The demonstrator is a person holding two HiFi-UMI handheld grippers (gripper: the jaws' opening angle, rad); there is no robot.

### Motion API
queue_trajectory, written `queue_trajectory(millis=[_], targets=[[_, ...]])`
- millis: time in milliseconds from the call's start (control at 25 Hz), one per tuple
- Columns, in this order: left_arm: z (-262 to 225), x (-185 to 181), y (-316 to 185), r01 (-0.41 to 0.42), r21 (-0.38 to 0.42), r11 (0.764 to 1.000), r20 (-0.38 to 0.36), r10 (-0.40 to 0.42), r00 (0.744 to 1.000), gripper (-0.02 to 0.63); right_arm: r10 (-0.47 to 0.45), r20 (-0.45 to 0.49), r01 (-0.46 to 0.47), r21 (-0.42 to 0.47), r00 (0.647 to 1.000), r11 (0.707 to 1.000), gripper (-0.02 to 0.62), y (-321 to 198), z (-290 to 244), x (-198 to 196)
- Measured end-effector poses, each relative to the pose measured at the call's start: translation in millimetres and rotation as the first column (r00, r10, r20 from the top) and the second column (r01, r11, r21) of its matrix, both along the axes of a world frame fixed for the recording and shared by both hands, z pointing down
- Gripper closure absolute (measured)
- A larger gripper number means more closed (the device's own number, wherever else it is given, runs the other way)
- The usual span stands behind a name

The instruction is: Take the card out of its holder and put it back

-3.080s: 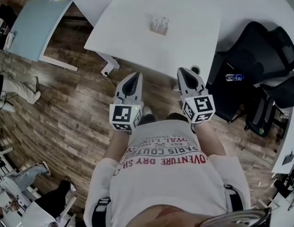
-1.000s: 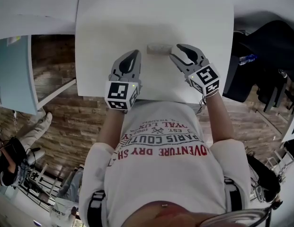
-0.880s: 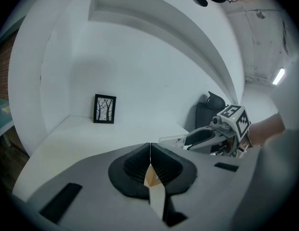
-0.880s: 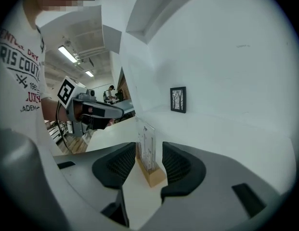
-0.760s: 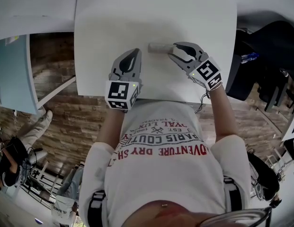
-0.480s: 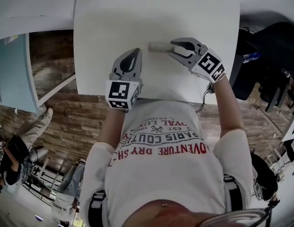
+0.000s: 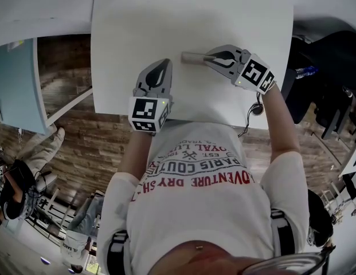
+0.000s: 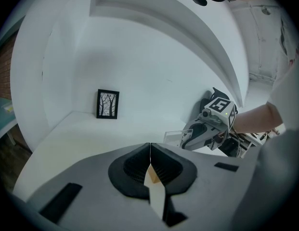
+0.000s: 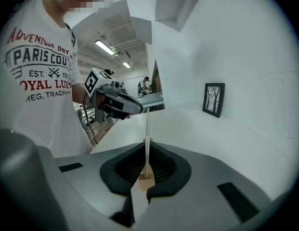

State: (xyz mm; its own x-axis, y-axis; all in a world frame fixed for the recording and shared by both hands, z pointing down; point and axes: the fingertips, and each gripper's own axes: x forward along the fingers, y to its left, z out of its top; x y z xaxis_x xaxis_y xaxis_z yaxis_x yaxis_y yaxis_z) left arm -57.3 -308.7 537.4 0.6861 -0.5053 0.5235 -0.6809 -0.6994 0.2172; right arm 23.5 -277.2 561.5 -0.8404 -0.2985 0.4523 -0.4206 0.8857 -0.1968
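My right gripper [image 7: 208, 58] has just closed on the card [image 9: 147, 129]; I should pull straight, my shut left gripper [image 7: 160, 66] bracing the holder [image 7: 192, 57]

Your shirt [image 9: 41, 66] carries the only legible print. In the right gripper view it reads "ADVENTURE DRY", "PARIS COUT", "EST.", "OYAL LUX" and "REG. TRADEM", each line cut off at the fold or edge. Your left tongs [image 7: 159, 63] and right tongs [image 7: 207, 57] each bear square black-and-white code markers.
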Motion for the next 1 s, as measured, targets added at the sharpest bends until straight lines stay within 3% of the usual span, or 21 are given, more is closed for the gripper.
queue_trajectory(millis=[440, 720, 1000], targets=[[-3, 2, -6, 0.007, 0.013, 1.0, 0.0, -0.007, 1.0, 0.581, -0.055, 0.022, 0.055, 0.015, 0.998, 0.998, 0.56, 2, -7, -2], [-5, -5, -13, 0.019, 0.023, 1.0, -0.006, -0.019, 1.0, 0.581, -0.035, 0.045, 0.031, 0.073, 0.998, 0.997, 0.56, -7, -33, -3], [-20, -8, -18, 0.012, 0.05, 0.999, -0.034, -0.01, 0.999, 0.581, 0.049, 0.072, -0.058, 0.126, 0.996, 0.99, 0.56, -10, -61, -1]])
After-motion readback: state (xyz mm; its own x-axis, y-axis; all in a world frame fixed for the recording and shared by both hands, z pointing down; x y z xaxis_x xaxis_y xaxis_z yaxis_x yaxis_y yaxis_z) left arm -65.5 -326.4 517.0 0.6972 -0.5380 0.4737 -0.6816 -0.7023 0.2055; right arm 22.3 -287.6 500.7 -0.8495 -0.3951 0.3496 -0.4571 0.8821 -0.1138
